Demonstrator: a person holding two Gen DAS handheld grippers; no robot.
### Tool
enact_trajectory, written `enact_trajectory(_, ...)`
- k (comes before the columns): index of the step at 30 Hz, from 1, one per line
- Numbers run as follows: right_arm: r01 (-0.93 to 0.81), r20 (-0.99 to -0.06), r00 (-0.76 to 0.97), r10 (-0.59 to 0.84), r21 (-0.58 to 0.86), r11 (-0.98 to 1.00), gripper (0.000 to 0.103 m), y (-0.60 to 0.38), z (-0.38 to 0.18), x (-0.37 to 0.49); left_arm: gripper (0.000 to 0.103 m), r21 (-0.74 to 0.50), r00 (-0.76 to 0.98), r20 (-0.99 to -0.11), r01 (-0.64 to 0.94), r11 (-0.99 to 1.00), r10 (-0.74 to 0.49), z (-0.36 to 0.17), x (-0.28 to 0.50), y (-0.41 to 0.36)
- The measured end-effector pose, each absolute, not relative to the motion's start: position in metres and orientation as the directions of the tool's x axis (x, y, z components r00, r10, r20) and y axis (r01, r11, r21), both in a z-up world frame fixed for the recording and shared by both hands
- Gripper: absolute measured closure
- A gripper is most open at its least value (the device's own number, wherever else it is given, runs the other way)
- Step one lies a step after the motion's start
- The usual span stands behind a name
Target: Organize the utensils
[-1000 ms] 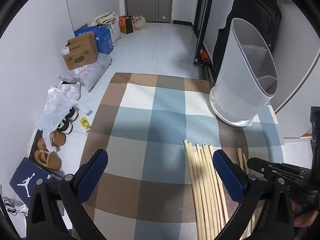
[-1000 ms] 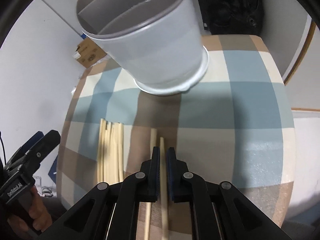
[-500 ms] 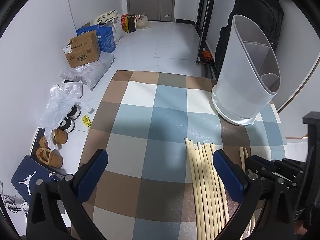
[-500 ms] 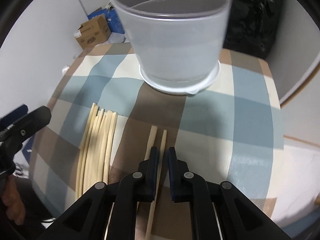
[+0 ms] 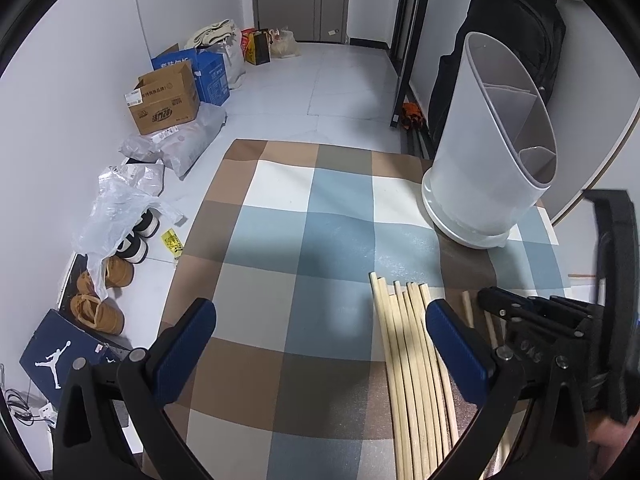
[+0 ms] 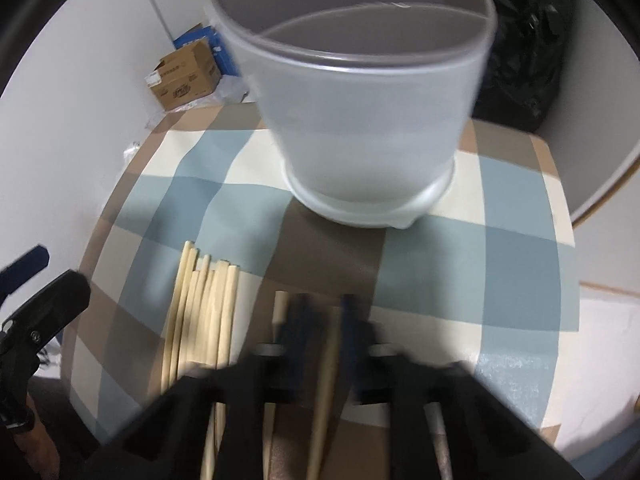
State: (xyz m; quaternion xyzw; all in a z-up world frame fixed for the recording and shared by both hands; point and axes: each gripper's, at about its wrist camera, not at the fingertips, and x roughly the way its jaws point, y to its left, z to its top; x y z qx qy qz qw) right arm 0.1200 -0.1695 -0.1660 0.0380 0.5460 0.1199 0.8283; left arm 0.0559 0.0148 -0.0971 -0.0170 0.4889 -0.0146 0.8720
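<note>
A white utensil holder (image 5: 492, 152) with inner dividers stands at the far right of the checked table; it fills the top of the right wrist view (image 6: 360, 120). A bundle of several wooden chopsticks (image 5: 412, 368) lies on the cloth, also in the right wrist view (image 6: 204, 312). My left gripper (image 5: 320, 340) is open and empty, its right finger beside the bundle. My right gripper (image 6: 324, 320) has one chopstick (image 6: 328, 368) between its blurred jaws; another chopstick (image 6: 278, 312) lies just left of it. The right gripper also shows in the left wrist view (image 5: 532, 316).
The checked tablecloth (image 5: 304, 232) covers a small table; its left edge drops to the floor. Cardboard boxes (image 5: 168, 100), plastic bags (image 5: 116, 204) and shoes (image 5: 100, 312) line the left wall. A black backpack (image 5: 516, 40) stands behind the holder.
My right gripper has swung and moved forward toward the holder, now blurred, with its jaws a little wider around the chopstick. The left gripper has barely moved.
</note>
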Motion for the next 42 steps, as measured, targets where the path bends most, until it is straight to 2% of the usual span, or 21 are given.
enact_trajectory(9,-0.123,-0.785,0.527,0.326,0.309,0.943,0.1,-0.217,-0.12,0.094,0.002,-0.095,0.528,-0.84,0.086,0.992,-0.127,-0.094,0.049,-0.008)
enact_trajectory(16,-0.107,-0.691,0.625,0.364,0.386,0.916,0.101,-0.25,-0.091,0.081,0.018,-0.15,0.443,-0.869,0.19,0.97,-0.221,-0.103,0.048,-0.048)
enact_trajectory(19,-0.129,-0.651,0.657,0.381,0.4,0.907,0.101,-0.261,-0.079,0.073,0.02,-0.136,0.41,-0.887,0.207,0.969,-0.212,-0.112,0.05,-0.063)
enact_trajectory(22,-0.144,-0.622,0.676,0.394,0.413,0.899,0.101,-0.272,-0.07,0.062,0.032,-0.12,0.373,-0.908,0.207,0.971,-0.192,-0.121,0.056,-0.074)
enact_trajectory(24,-0.151,-0.602,0.691,0.399,0.42,0.895,0.101,-0.279,-0.065,0.056,0.036,-0.118,0.355,-0.917,0.191,0.975,-0.18,-0.124,0.059,-0.076)
enact_trajectory(29,-0.159,-0.573,0.706,0.416,0.445,0.881,0.1,-0.294,-0.057,0.047,0.037,-0.065,0.324,-0.939,0.174,0.983,-0.12,-0.132,0.068,-0.089)
enact_trajectory(31,-0.166,-0.559,0.713,0.423,0.451,0.877,0.1,-0.296,-0.055,0.044,0.045,-0.061,0.301,-0.948,0.155,0.986,-0.106,-0.136,0.073,-0.091)
enact_trajectory(33,-0.173,-0.546,0.723,0.424,0.451,0.876,0.1,-0.298,-0.05,0.042,0.048,-0.037,0.293,-0.953,0.153,0.988,-0.081,-0.137,0.074,-0.094)
enact_trajectory(35,-0.179,-0.53,0.732,0.428,0.456,0.872,0.1,-0.3,-0.046,0.039,0.058,-0.014,0.296,-0.953,0.154,0.988,-0.06,-0.137,0.076,-0.098)
enact_trajectory(36,-0.182,-0.525,0.733,0.431,0.46,0.869,0.1,-0.301,-0.045,0.039,0.075,-0.034,0.283,-0.956,0.16,0.987,-0.079,-0.137,0.077,-0.1)
enact_trajectory(38,-0.182,-0.518,0.737,0.434,0.466,0.866,0.1,-0.303,-0.044,0.037,0.086,-0.051,0.273,-0.958,0.152,0.987,-0.091,-0.137,0.078,-0.1)
enact_trajectory(39,-0.183,-0.516,0.737,0.438,0.471,0.863,0.1,-0.305,-0.043,0.037,0.097,-0.063,0.267,-0.958,0.15,0.987,-0.102,-0.137,0.078,-0.1)
enact_trajectory(42,-0.18,-0.514,0.739,0.436,0.474,0.862,0.1,-0.308,-0.043,0.036,0.101,-0.119,0.268,-0.952,0.115,0.986,-0.146,-0.137,0.077,-0.094)
